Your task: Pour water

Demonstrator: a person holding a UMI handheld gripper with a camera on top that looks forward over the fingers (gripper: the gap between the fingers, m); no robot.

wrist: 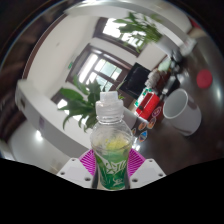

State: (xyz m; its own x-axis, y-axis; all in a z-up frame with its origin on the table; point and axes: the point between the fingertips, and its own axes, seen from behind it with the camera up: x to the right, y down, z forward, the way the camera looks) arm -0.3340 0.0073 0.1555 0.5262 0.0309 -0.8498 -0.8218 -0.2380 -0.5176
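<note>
Gripper view: claw (pixel 113 166) clenched on upright bottle (pixel 112 140), cap up, long axis vertical. White cup (pixel 182 110) stands right of and beyond bottle, apart; pour tips that way.

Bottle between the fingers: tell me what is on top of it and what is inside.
A white cap tops the bottle, held between the gripper pads. Its clear upper body looks pale yellowish; the green label hides the lower contents.

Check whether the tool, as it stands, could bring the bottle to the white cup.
Probably yes. The tool seems shut on the bottle, and the white cup stands beyond it on the table, its open mouth facing this way, nothing visibly between them.
</note>
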